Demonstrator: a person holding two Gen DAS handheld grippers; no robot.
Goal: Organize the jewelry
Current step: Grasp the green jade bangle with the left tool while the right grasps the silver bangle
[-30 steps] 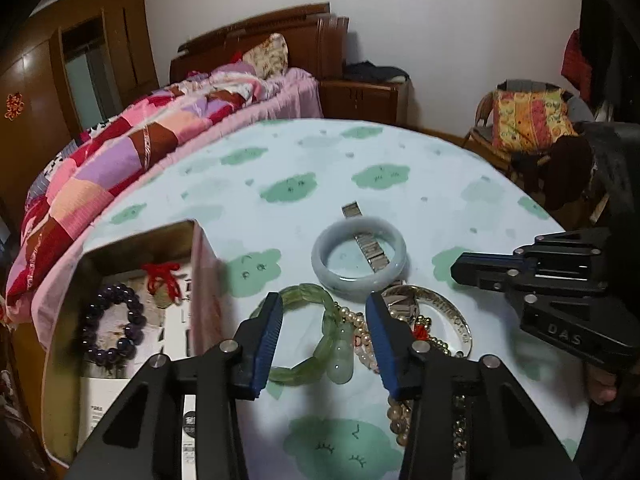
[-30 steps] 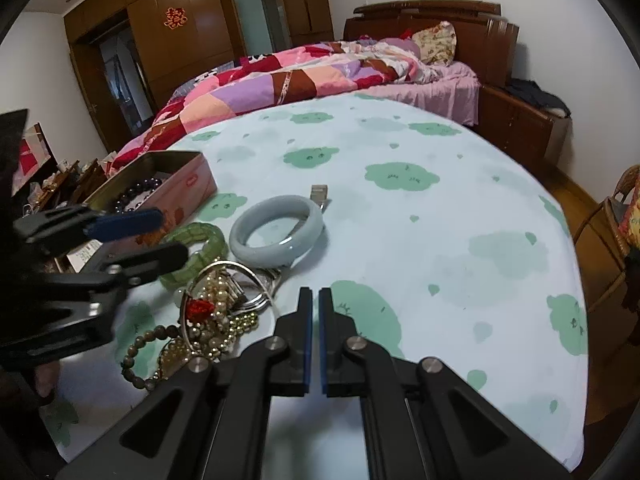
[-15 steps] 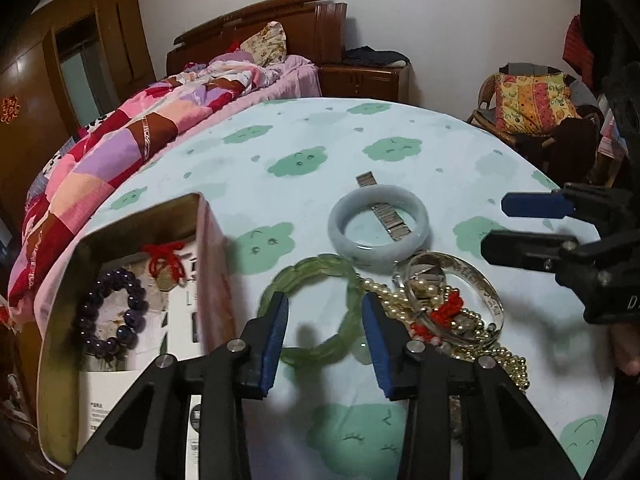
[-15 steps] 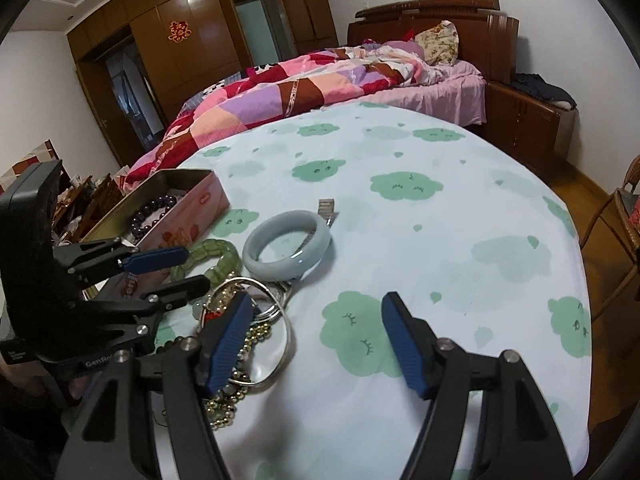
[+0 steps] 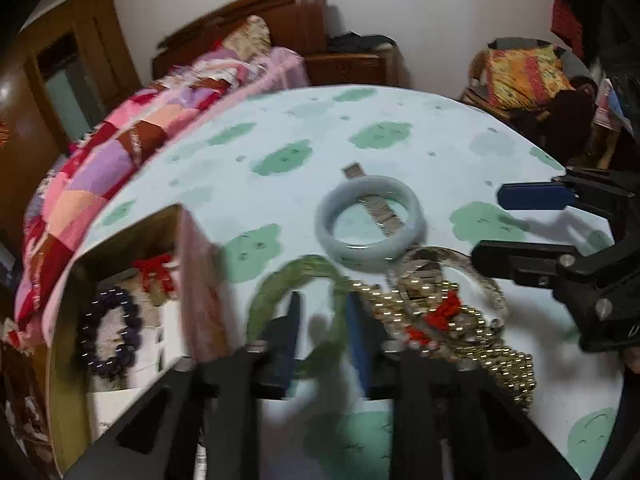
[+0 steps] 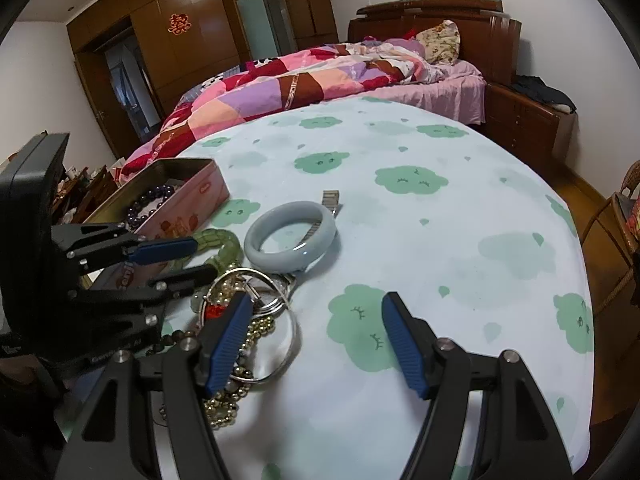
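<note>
Left wrist view: rides on the left gripper, looks steeply down along its fingers, close over the table; the tin is at lower left, the bed and the wall lie beyond. Blurred.
Right wrist view: rides on the right gripper, looks down and across the table from the near edge, towards the bed and the wardrobe. Sharp.
Shared: the pale bangle, the green bracelet, the tangled pile and the tin.
Cross-sight: each view catches the other gripper, the right at the left view's right edge, the left at the right view's left edge.
</note>
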